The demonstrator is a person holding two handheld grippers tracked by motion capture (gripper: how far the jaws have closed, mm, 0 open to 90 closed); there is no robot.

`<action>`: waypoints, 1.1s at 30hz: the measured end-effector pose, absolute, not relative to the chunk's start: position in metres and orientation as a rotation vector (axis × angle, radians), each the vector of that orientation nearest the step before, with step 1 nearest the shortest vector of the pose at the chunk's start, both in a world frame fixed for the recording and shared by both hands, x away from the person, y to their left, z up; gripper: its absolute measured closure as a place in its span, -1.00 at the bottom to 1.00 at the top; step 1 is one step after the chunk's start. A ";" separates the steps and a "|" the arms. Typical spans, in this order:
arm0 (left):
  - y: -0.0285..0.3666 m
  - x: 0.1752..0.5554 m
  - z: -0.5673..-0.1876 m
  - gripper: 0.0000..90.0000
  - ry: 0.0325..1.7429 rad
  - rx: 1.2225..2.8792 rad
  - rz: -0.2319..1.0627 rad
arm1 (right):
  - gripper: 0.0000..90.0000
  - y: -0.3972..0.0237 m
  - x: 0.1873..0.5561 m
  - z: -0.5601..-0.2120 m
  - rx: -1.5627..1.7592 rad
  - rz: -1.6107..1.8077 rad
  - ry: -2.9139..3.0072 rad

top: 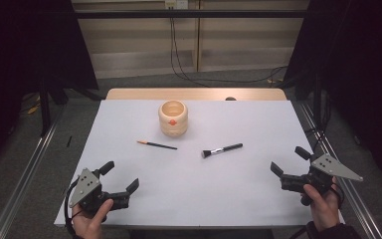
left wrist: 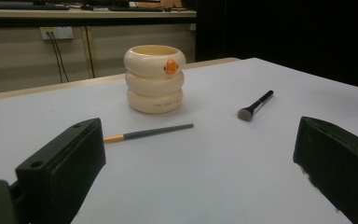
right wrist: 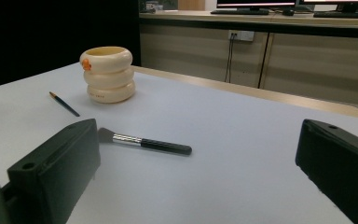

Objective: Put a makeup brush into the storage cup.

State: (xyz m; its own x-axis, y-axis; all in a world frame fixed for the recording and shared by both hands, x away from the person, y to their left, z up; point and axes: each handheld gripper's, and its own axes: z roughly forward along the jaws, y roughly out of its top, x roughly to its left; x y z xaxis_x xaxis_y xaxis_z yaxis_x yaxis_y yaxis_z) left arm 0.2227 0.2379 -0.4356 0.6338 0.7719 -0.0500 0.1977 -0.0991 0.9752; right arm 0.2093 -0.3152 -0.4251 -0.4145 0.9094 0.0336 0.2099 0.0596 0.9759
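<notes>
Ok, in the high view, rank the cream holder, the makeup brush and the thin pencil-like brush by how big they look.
1. Cream holder: clearly the bulkiest.
2. Makeup brush and thin brush: they look alike in length, so I won't rank them on that; the makeup brush is thicker, with a wider head. Both lie at a similar distance from the camera.

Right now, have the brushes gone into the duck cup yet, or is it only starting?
Only starting, it seems. Nothing looks done: the cream cup stands empty as far as the high view shows. The thin brush and the makeup brush both lie flat on the white table. Nothing is in hand: the left tool and right tool are open, near the table's front edge. Probably both brushes remain.
</notes>
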 end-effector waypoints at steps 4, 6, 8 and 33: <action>0.239 0.224 -0.435 -0.95 0.811 1.644 0.586 | -1.00 -0.315 0.209 -0.425 1.135 1.397 1.698; 0.239 0.224 -0.435 -0.95 0.817 1.643 0.584 | -1.00 -0.316 0.210 -0.425 1.140 1.394 1.688; 0.239 0.225 -0.436 -0.95 0.823 1.641 0.583 | -1.00 -0.316 0.210 -0.425 1.150 1.393 1.686; 0.230 0.231 -0.425 -0.95 0.758 1.653 0.552 | -0.99 -0.307 0.213 -0.425 1.039 1.436 1.718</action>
State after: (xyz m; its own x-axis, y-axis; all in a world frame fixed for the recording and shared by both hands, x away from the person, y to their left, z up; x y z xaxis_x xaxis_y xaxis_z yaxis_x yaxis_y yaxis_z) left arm 0.2314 0.2304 -0.4247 0.6780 0.7339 -0.0425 0.1841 -0.1136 0.9763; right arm 0.2132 -0.3066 -0.4248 -0.4662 0.8847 0.0024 0.1588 0.0810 0.9840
